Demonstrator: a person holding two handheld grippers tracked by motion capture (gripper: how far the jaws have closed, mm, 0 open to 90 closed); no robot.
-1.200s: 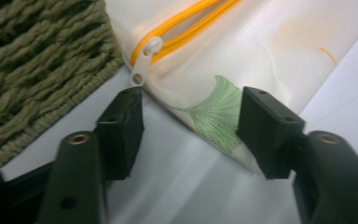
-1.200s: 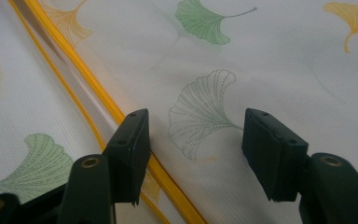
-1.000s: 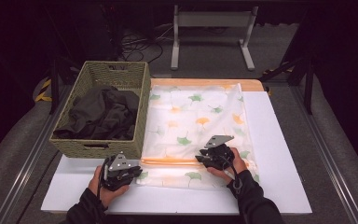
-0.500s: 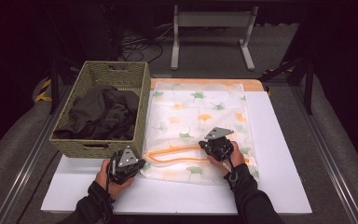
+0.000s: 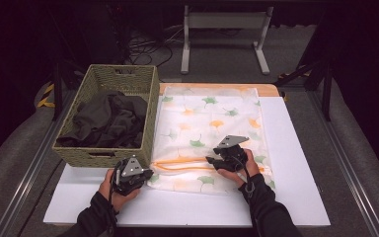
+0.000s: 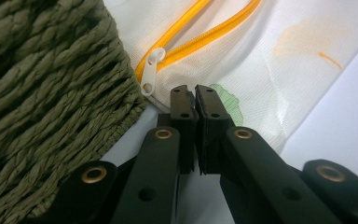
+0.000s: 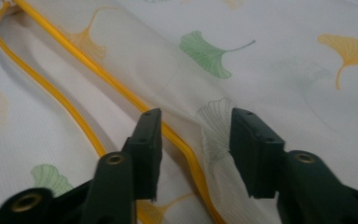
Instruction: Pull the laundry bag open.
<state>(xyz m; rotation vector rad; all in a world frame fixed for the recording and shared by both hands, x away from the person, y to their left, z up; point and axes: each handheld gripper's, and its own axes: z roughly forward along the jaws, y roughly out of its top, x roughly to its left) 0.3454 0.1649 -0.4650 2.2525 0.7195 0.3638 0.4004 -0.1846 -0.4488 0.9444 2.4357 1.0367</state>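
Note:
A white mesh laundry bag [image 5: 212, 118] printed with ginkgo leaves lies flat on the white board. Its orange zipper [image 5: 187, 165] runs across the near end and stands partly unzipped. My left gripper [image 5: 148, 174] is at the bag's near left corner beside the basket. Its jaws [image 6: 195, 95] are shut on the bag's edge, just below the white zipper pull [image 6: 150, 70]. My right gripper [image 5: 209, 160] rests on the bag at the zipper's right part. Its jaws [image 7: 196, 121] have just been opening. The orange zipper [image 7: 88, 65] and a fold of mesh lie between them untouched.
A green woven basket [image 5: 103, 153] holding dark clothes [image 5: 108, 121] stands left of the bag, its wall [image 6: 51, 93] close against my left gripper. The white board [image 5: 296, 163] extends right of and in front of the bag. A metal stand [image 5: 222, 29] is beyond the table.
The right gripper's jaws have opened and let go of the bag's top layer. The zipper mouth, gaping wide half a second ago, has dropped back nearly flat. The left gripper stayed put.

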